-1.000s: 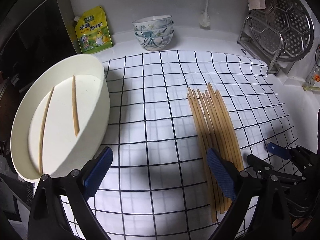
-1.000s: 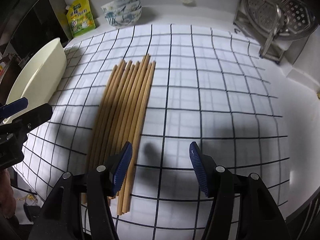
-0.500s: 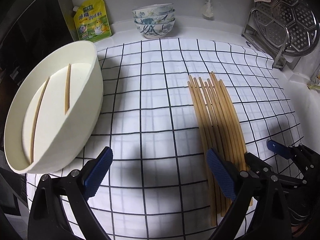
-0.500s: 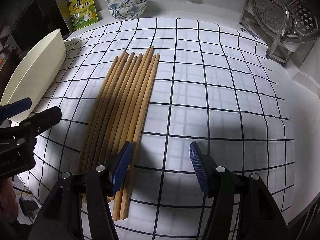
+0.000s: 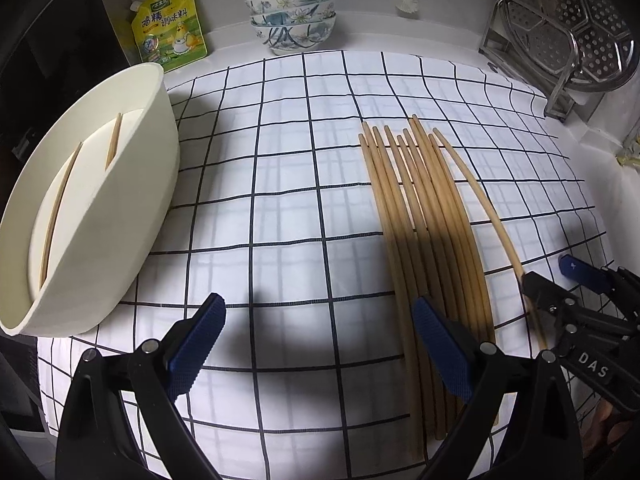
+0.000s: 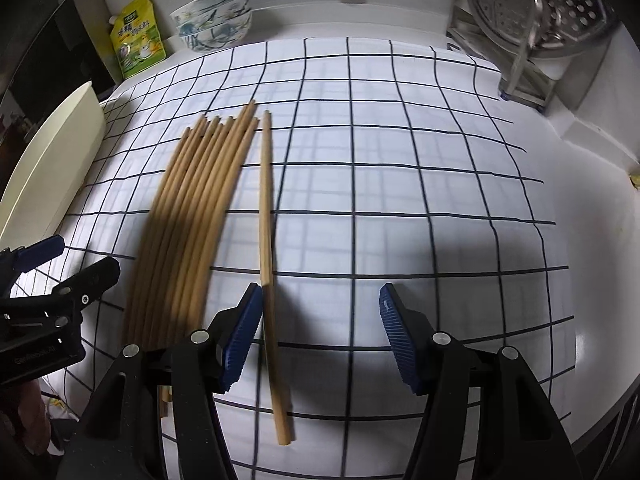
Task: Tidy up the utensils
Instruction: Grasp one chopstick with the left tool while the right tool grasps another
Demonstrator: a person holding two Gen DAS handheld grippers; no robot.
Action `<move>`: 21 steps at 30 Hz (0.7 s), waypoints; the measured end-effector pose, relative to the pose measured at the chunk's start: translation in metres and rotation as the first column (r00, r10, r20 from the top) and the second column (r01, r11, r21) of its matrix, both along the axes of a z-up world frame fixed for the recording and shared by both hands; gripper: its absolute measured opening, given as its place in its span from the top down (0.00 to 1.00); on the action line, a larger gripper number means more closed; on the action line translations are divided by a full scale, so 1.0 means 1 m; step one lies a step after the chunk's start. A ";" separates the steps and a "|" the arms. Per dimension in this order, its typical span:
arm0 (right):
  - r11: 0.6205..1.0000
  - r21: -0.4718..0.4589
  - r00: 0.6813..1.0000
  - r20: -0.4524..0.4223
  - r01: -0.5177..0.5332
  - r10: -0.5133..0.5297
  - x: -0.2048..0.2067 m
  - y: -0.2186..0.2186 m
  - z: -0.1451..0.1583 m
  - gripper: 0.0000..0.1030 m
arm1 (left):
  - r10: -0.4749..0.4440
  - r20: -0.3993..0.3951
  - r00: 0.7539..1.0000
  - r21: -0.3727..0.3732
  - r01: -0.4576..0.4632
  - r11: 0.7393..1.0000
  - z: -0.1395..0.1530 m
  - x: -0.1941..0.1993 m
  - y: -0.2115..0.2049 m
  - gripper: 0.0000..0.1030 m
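We are sorting wooden chopsticks on a surface covered with a white cloth with a black grid (image 5: 280, 200), and the job is standing at an early stage. Two long tan wooden chopsticks (image 5: 60, 208) are already lying apart from each other inside the cream oval plastic tub (image 5: 132, 216), which is sitting at the left edge of the cloth. The bulk of the work is still waiting: a bundle of tan wooden chopsticks (image 5: 424, 232) is lying side by side near the middle of the cloth, well apart from the tub.

One single tan chopstick (image 6: 267, 264) is lying a little to the right of that bundle, and our right gripper (image 6: 322, 336) is straddling its near end. Its jaws are standing released, the left pad just beside the stick or touching it, the right pad well clear, so nothing is grasped yet. Our left gripper (image 5: 316, 348) is hanging over bare cloth between tub and bundle, jaws spread wide and empty, its right pad over the bundle's left side.

We judge that this lone stick is the next one bound for the tub, with the whole bundle left to follow.

Along the far edge, a stack of blue-flowered porcelain bowls (image 5: 292, 20), a yellow seasoning pouch (image 5: 170, 24) and a perforated steel steamer plate on a rack (image 5: 568, 28) are standing untouched.
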State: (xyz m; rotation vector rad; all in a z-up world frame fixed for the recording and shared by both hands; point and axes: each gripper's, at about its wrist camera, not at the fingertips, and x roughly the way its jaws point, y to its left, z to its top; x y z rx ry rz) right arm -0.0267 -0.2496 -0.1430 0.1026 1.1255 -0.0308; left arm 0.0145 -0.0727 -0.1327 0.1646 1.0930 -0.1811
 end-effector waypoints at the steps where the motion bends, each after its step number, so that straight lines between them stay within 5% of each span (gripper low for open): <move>1: 1.000 0.001 1.000 0.000 0.001 -0.001 0.000 -0.001 0.000 0.44 | -0.001 0.002 1.000 0.004 0.001 1.000 -0.001 0.001 -0.001 0.10; 21: 1.000 0.000 0.999 0.010 -0.030 0.030 0.008 0.003 0.002 0.43 | 0.030 -0.001 1.000 0.067 -0.030 0.997 -0.018 0.011 0.000 0.07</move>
